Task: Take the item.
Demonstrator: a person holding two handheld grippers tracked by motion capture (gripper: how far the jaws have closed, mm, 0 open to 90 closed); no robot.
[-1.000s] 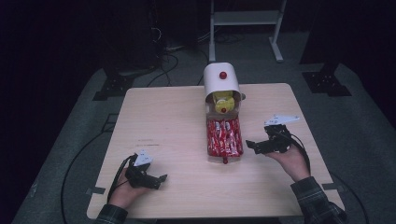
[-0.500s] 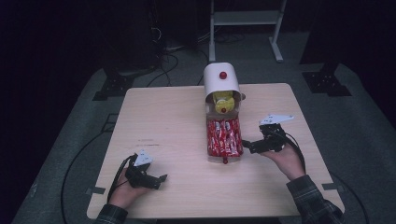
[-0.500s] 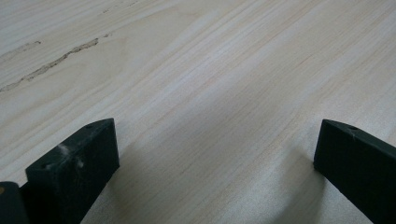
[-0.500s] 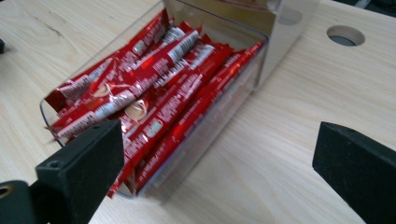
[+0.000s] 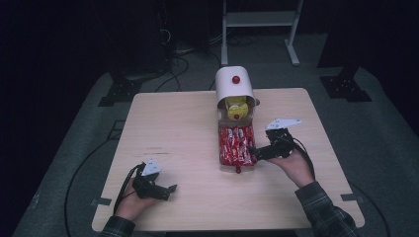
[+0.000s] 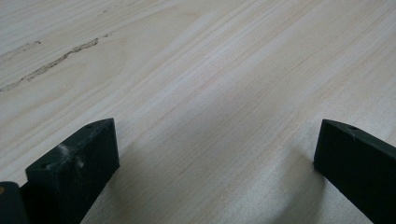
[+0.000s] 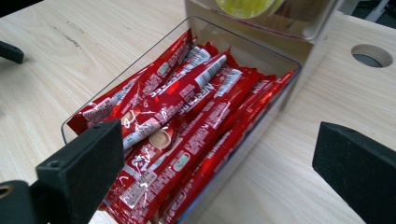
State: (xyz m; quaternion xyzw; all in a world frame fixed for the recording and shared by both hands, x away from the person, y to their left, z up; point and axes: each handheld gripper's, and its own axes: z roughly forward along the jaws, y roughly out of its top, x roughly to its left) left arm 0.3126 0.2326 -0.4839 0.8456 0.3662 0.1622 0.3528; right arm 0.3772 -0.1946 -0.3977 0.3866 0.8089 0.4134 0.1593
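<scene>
With the red sachets (image 7: 187,126) lying lengthwise near-to-far in the clear tray (image 5: 220,148) mid-table, just left of the right gripper (image 5: 258,151), jaws spread wide; left gripper (image 5: 165,190) spread too, parked near-left, well apart.

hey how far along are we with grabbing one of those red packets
Early. Done: the clear drawer is pulled out, red packets exposed. In hand: the right tongs, open, sit at the drawer's edge. Left: gripping and lifting a packet. The left tongs rest open on the table.

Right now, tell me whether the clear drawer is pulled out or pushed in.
Pulled out. The clear drawer extends toward the person from under the white container, open-topped and packed with red sachets; the right tongs sit at its edge.
</scene>
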